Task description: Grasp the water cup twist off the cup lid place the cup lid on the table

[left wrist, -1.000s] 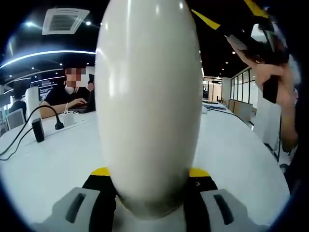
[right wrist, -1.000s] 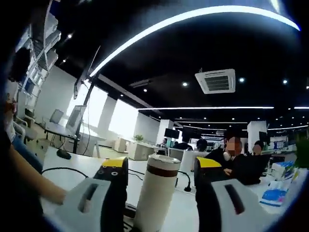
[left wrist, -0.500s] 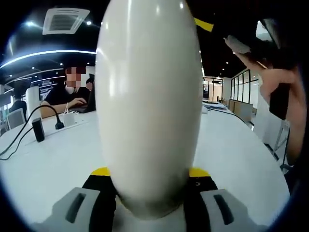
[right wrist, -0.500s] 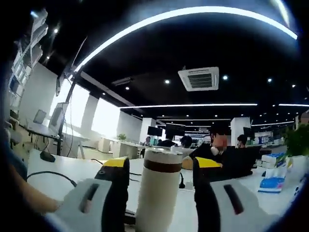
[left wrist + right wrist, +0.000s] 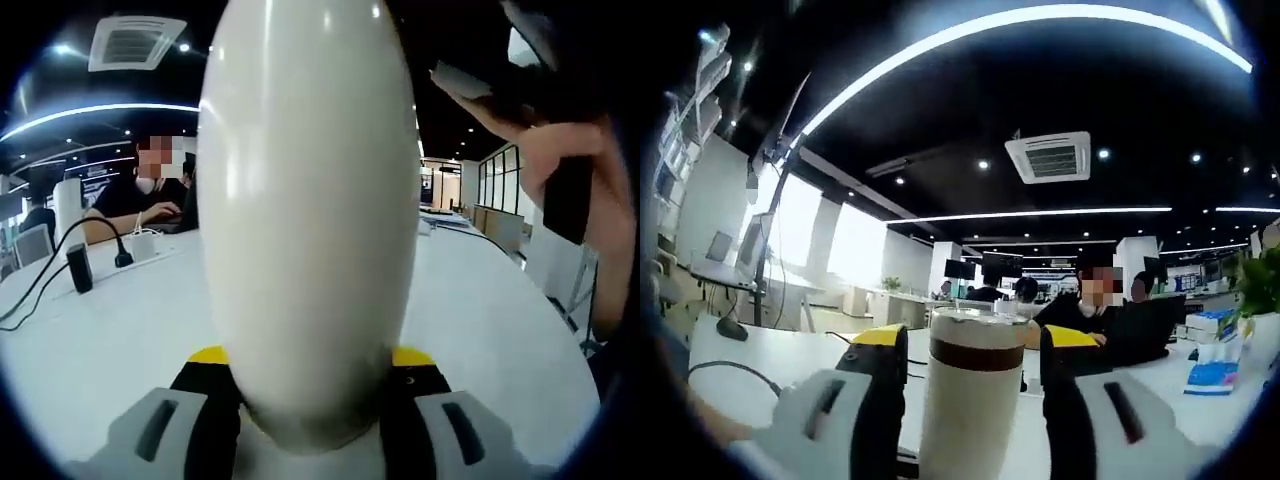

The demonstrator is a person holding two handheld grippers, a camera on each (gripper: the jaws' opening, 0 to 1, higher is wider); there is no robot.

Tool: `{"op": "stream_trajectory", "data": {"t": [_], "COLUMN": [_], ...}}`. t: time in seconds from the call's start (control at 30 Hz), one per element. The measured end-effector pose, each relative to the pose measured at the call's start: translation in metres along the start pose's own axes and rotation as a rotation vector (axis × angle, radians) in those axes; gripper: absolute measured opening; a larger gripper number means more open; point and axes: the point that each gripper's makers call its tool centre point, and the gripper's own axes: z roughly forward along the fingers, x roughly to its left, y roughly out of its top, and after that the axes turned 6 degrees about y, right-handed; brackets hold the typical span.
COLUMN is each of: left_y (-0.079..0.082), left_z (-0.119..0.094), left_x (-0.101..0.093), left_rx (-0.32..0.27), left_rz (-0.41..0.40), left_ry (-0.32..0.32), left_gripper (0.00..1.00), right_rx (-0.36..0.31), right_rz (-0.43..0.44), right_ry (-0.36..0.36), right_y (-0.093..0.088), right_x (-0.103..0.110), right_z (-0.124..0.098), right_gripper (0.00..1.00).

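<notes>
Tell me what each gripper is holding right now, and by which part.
Left gripper is clamped on the lower body of the white cylindrical water cup. Right gripper straddles its upper end near the brown band; contact cannot be told.

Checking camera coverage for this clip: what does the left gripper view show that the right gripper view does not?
Left gripper view: the smooth white water cup up close, clamped between the left gripper's jaws; a person's hand at upper right; a black plug and cable on the white table.
Right gripper view: the cup's dark brown band and pale cup lid above it, the right gripper straddling them with gaps either side; a pale blue box.
Shared: cup, table, a square ceiling vent, a seated person.
</notes>
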Motion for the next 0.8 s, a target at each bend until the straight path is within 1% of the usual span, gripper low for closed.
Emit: {"op": "stream_trajectory", "data": {"t": [0.07,0.2,0.3,0.33,0.6,0.67,0.8], "left_y": [0.0,0.0,0.0,0.0,0.0,0.0,0.001], "left_z": [0.0,-0.001,0.0,0.0,-0.001,-0.001,-0.001], "left_x": [0.0,-0.001,-0.001,-0.001,-0.001,-0.001,-0.002], "left_rx": [0.0,0.001,0.001,0.001,0.0,0.0,0.001], "left_rz": [0.0,-0.002,-0.002,-0.001,-0.001,-0.001,-0.001], "left_ry": [0.0,-0.001,-0.003,-0.004,-0.004,-0.004,-0.004], "left_gripper": [0.55,0.55,0.55,0.55,0.55,0.55,0.55], "right_rx": [0.005,0.013,0.025,0.031,0.043,0.044,0.049], "right_rz": [0.0,-0.005,-0.018,-0.022,0.004,0.029,0.059], "right_ry": [0.013,0.011,0.008,0.011,0.08,0.109,0.178], "right_y": [-0.001,-0.002,-0.004,-0.005,-0.005,-0.005,-0.006], "right_x": [0.002,0.001,-0.005,-0.006,-0.009,-0.005,-0.005], "right_z": [0.002,0.001,-0.002,-0.002,-0.001,-0.002,0.0], "right_gripper": [0.53,0.49,0.43,0.43,0.43,0.42,0.42]}}
